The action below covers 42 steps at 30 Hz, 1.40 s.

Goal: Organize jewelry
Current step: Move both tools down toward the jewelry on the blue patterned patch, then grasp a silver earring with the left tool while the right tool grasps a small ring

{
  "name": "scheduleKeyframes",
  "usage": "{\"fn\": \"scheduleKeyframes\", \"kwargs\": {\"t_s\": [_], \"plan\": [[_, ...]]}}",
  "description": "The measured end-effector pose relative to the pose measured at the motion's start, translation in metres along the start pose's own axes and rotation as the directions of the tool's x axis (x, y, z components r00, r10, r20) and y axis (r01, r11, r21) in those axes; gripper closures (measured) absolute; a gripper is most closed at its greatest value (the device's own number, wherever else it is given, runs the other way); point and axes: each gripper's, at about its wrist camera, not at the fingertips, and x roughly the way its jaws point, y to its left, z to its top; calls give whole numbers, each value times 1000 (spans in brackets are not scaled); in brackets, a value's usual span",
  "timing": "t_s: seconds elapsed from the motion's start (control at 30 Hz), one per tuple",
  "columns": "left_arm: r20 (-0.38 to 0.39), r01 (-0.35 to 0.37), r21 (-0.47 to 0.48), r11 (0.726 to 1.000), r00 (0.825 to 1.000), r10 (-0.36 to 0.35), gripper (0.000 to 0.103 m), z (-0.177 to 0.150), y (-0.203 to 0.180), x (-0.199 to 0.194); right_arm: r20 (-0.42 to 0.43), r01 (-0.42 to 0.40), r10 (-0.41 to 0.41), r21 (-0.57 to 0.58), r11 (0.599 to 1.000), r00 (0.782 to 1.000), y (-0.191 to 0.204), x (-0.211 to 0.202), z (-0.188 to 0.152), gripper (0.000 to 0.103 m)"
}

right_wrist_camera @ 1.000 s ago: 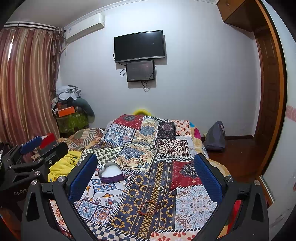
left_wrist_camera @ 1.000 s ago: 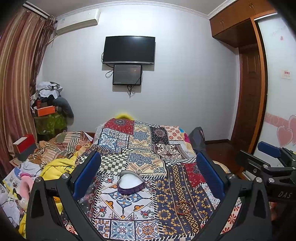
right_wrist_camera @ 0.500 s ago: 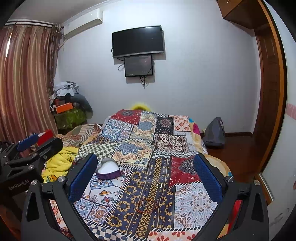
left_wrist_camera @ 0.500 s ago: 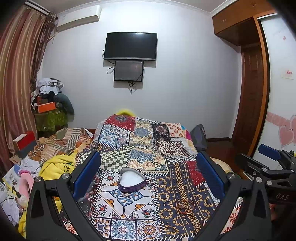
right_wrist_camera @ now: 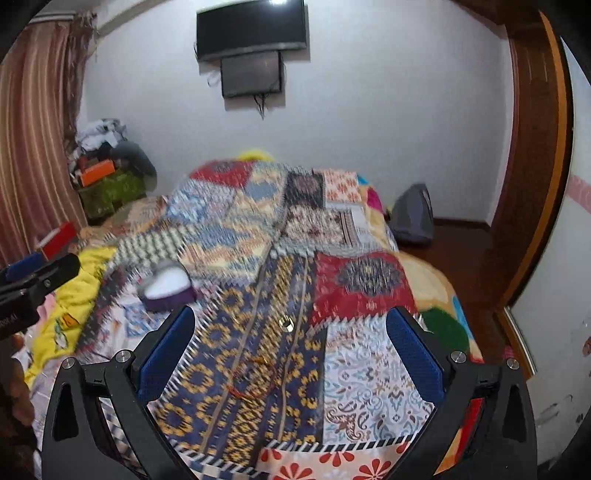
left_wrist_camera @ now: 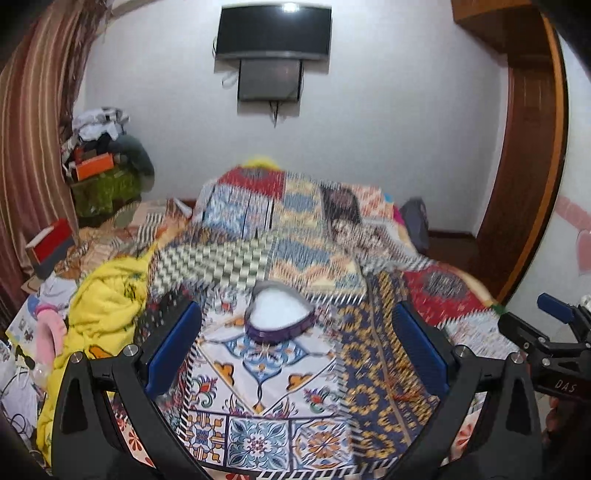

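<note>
An open purple heart-shaped box (left_wrist_camera: pixel 279 316) with a white lining sits on the patchwork bedspread (left_wrist_camera: pixel 258 402). My left gripper (left_wrist_camera: pixel 295 350) hovers open just in front of it, nothing between its blue pads. In the right wrist view the same heart-shaped box (right_wrist_camera: pixel 167 285) lies to the left. A small gold ring (right_wrist_camera: pixel 286 323) rests on the blue and yellow patch, and a thin red string bracelet (right_wrist_camera: pixel 251 384) lies nearer to me. My right gripper (right_wrist_camera: pixel 290 354) is open above that patch, with ring and bracelet between its fingers in the image. Both views are motion-blurred.
A yellow blanket (left_wrist_camera: pixel 107 295) and clutter border the bed's left side. A grey bag (right_wrist_camera: pixel 412 216) stands on the wooden floor to the right, near a wooden door frame (right_wrist_camera: pixel 532 184). A television (left_wrist_camera: pixel 273 31) hangs on the far wall.
Both grippers have tilted downward and moved closer to the bed. The heart-shaped box, ring and bracelet now appear larger and higher in the views. Both stay open.
</note>
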Motion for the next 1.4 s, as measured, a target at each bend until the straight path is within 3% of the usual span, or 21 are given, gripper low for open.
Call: {"fn": "scheduleKeyframes", "kwargs": {"t_s": [0.13,0.27,0.57,0.7,0.9,1.07,1.23,1.4], "plan": [[-108,17,28,999,994,-13,0,-18,2,31,-87,-16,15,-11,1000,996,-4,20,-12,0],[-216,51,48,998,975,-40,0,-39,0,56,-167,-59,54,-28,998,984,-4,38,-23,0],[-391,138,66,988,915,-102,32,-73,-7,92,-286,-167,150,-39,985,946,5,73,-39,2],[-421,176,59,983,897,-135,52,-79,-11,101,-324,-203,175,-55,978,930,10,84,-44,9],[-432,221,52,974,884,-177,64,-80,-17,112,-384,-269,237,-30,963,892,15,101,-50,22],[-459,240,24,970,865,-202,73,-83,-18,124,-398,-265,229,-38,963,888,18,112,-52,27],[-465,263,-6,965,854,-235,83,-85,-16,128,-411,-273,241,-20,962,879,17,116,-51,48],[-467,271,-16,962,849,-247,90,-86,-14,131,-408,-290,257,-21,957,876,19,115,-48,60]]}}
